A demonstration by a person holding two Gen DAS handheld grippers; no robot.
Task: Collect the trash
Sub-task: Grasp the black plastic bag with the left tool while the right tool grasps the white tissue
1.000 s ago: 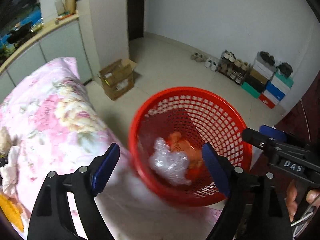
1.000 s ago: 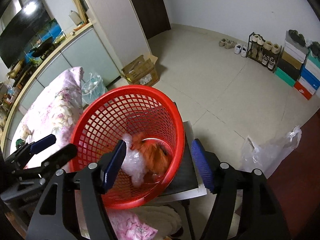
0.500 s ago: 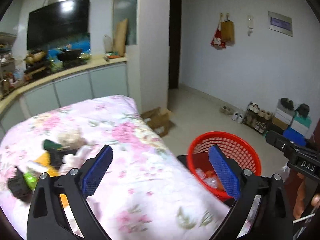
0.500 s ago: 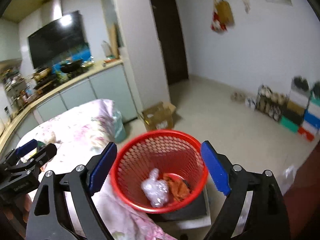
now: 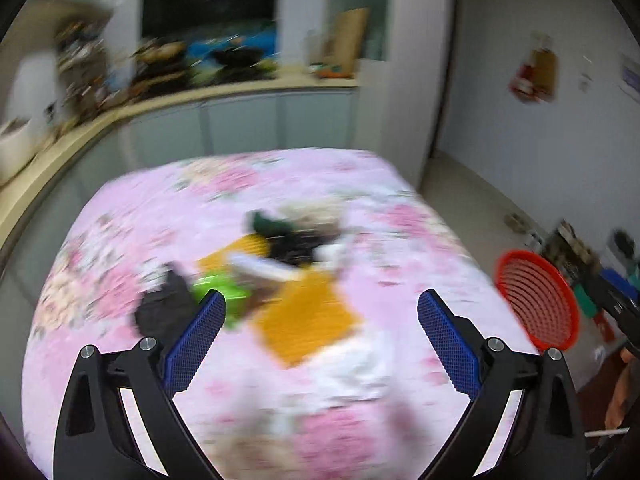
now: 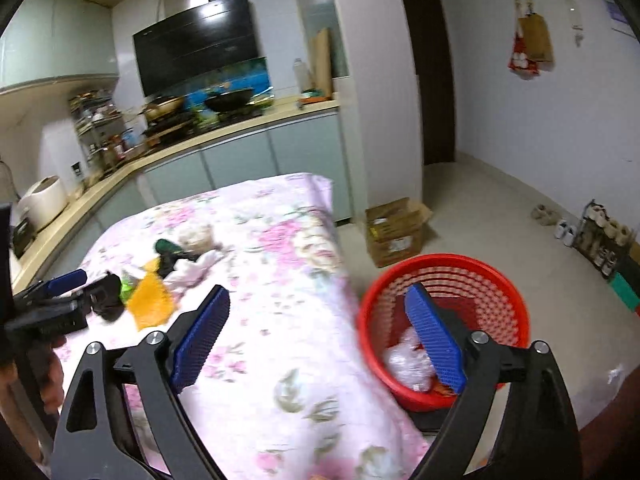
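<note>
Left claw (image 5: 320, 316): spread, empty, above floral bed (image 5: 160, 216); trash pile (image 5: 280, 272) just beyond. Right claw (image 6: 318, 328): spread, empty, beside red basket (image 6: 500, 280).

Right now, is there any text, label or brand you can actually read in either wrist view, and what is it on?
None can be read.
Cardboard box: a label on its front, too small.
Range hood: a faint mark at its top, illegible.
Wall notice: blurred.
Left wrist view: motion-blurred throughout.

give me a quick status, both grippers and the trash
Left hand-held gripper open, empty, over trash pile on the bed. Right hand-held gripper open, empty. Red basket holds clear wrap. Nothing in the way.
</note>
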